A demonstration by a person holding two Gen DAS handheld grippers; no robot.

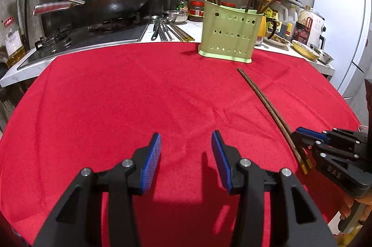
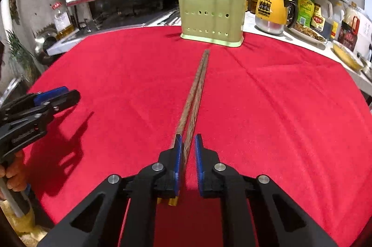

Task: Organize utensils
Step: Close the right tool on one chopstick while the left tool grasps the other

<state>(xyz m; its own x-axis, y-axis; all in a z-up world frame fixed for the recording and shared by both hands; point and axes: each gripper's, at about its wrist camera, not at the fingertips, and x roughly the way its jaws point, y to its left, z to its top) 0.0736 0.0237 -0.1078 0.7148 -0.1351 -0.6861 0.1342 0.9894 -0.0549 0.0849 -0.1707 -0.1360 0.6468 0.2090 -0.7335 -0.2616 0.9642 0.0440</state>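
Left wrist view: the left gripper (image 1: 186, 142) hangs with jaws spread over bare red cloth (image 1: 116, 96). Right wrist view: the right gripper (image 2: 188, 142) pinches a pair of chopsticks (image 2: 195, 93) near their gold-capped ends; the green utensil holder (image 2: 212, 14) stands straight ahead, beyond the tips.

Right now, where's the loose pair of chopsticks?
The chopsticks lie on the red cloth, tips toward the green holder, gold-capped ends between the right gripper fingers.

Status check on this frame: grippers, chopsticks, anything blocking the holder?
Left gripper open, empty, over the red cloth. Right gripper jaws shut on the chopstick pair near its gold-tipped end. Green holder upright ahead, path clear.
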